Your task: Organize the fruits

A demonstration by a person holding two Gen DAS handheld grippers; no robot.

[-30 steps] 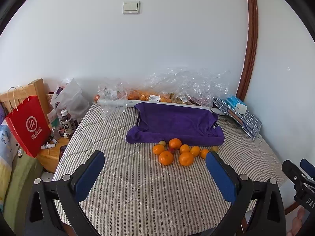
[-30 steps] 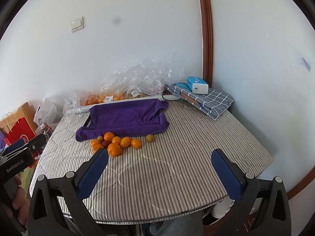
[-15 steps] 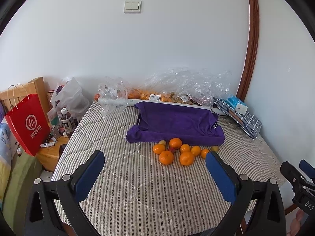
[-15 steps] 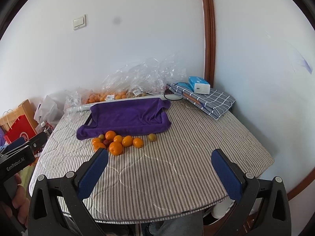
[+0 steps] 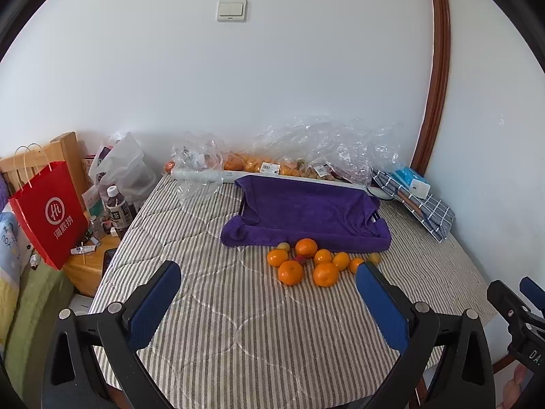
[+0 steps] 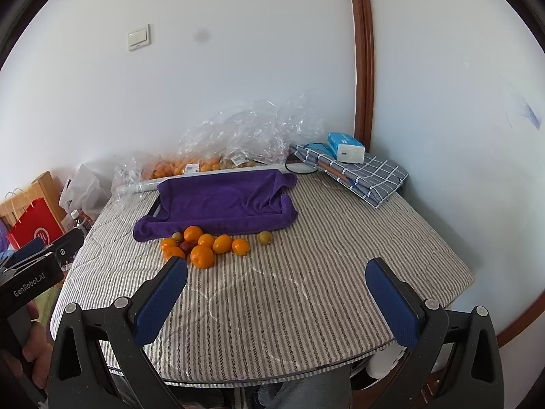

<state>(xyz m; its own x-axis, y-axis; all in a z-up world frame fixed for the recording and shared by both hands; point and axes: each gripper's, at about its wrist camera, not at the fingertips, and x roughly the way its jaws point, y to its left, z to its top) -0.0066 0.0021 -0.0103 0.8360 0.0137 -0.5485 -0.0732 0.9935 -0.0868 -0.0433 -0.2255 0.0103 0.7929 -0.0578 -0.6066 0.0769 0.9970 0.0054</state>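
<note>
Both grippers hang above the near part of a table covered in a grey striped cloth [image 5: 259, 323], and each has its blue-padded fingers spread wide with nothing between them. Ahead of the left gripper [image 5: 269, 293], slightly to the right of its centre line and nearer its right finger, lies a loose cluster of oranges [image 5: 308, 266] with a few smaller yellowish and reddish fruits mixed in. From the right gripper [image 6: 276, 289] the same cluster sits ahead and to the left, just beyond its left finger tip, while one small yellow-green fruit [image 6: 265, 238] lies a little apart on the cluster's right side. Just behind the fruit, farther from both grippers, a purple towel [image 5: 306, 214] is draped over a tray whose dark rim shows at the corners. Beyond that, against the wall, crumpled clear plastic bags [image 5: 320, 146] hold more oranges. A folded checked cloth [image 6: 361, 173] with a blue-and-white box [image 6: 345, 147] on it sits far ahead of the right gripper, in the corner. A red paper bag [image 5: 51, 214] stands off the table, well to the left of the left gripper.
</note>
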